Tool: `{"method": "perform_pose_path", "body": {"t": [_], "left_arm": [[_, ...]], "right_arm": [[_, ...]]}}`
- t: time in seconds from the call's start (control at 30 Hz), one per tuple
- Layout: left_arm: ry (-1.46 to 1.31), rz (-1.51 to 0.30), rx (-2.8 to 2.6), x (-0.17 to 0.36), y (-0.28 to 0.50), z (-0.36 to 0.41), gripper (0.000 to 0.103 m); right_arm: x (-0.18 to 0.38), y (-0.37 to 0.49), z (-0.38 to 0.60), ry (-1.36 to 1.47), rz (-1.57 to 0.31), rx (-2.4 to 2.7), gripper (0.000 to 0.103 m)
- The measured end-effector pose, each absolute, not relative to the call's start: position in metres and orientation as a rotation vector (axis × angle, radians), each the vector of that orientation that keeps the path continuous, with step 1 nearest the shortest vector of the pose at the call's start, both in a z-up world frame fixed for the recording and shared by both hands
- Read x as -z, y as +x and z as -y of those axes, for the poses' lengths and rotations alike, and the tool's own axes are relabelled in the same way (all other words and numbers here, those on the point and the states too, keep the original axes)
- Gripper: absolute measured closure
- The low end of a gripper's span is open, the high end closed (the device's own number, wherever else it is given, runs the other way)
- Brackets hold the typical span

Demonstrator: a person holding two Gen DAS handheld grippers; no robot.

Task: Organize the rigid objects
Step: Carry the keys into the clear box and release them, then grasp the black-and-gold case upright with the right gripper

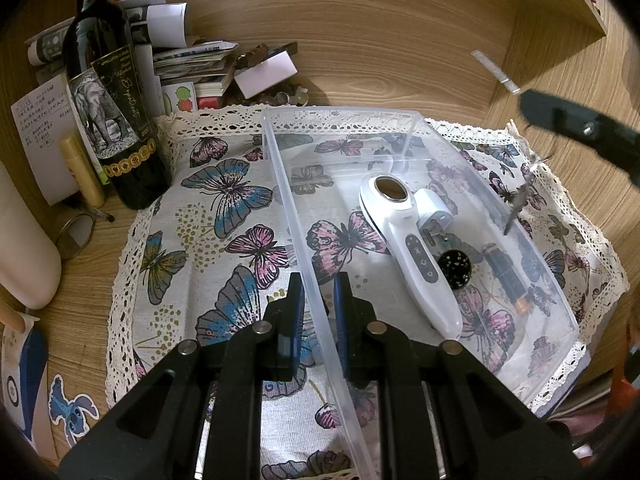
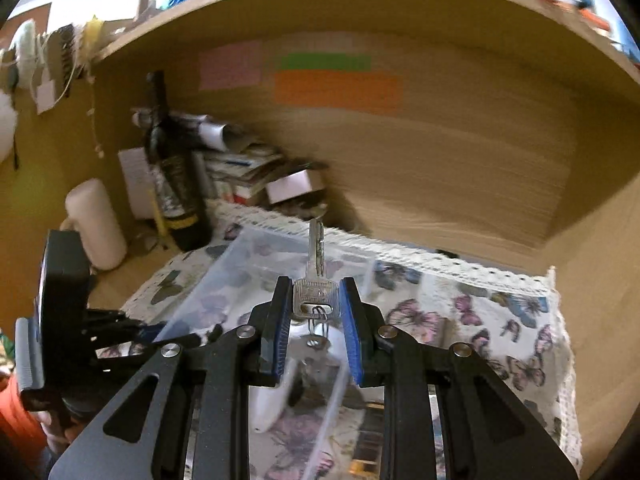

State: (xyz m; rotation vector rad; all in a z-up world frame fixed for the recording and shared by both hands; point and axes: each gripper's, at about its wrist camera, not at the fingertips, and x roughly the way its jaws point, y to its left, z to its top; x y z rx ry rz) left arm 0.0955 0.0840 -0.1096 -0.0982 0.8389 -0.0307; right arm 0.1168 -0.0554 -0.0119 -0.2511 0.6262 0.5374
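A clear plastic bin sits on a butterfly cloth. Inside lie a white handheld device, a black round speckled disc and a dark battery. My left gripper is shut on the bin's left wall near its front. My right gripper is shut on the head of a silver key, held above the bin with the blade pointing away. In the left wrist view the key hangs over the bin's right side.
A dark wine bottle stands at the back left beside a cream cylinder, a yellow tube and stacked papers. The wooden back wall and a right side panel close the desk in.
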Motion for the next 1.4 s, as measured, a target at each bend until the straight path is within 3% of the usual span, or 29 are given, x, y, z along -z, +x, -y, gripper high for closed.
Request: {"method": "perform_pose_path", "body": {"t": [0.73, 1.4], "left_arm": [[-0.098, -0.837, 0.034, 0.11, 0.095, -0.084, 0.088], [-0.097, -0.837, 0.033, 0.11, 0.095, -0.083, 0.088]], "right_arm": [[0.067, 0.129, 0.003, -0.383, -0.81, -0.632, 0.081], [0.034, 0.137, 0.074, -0.283, -0.76, -0.461, 0.079]]}}
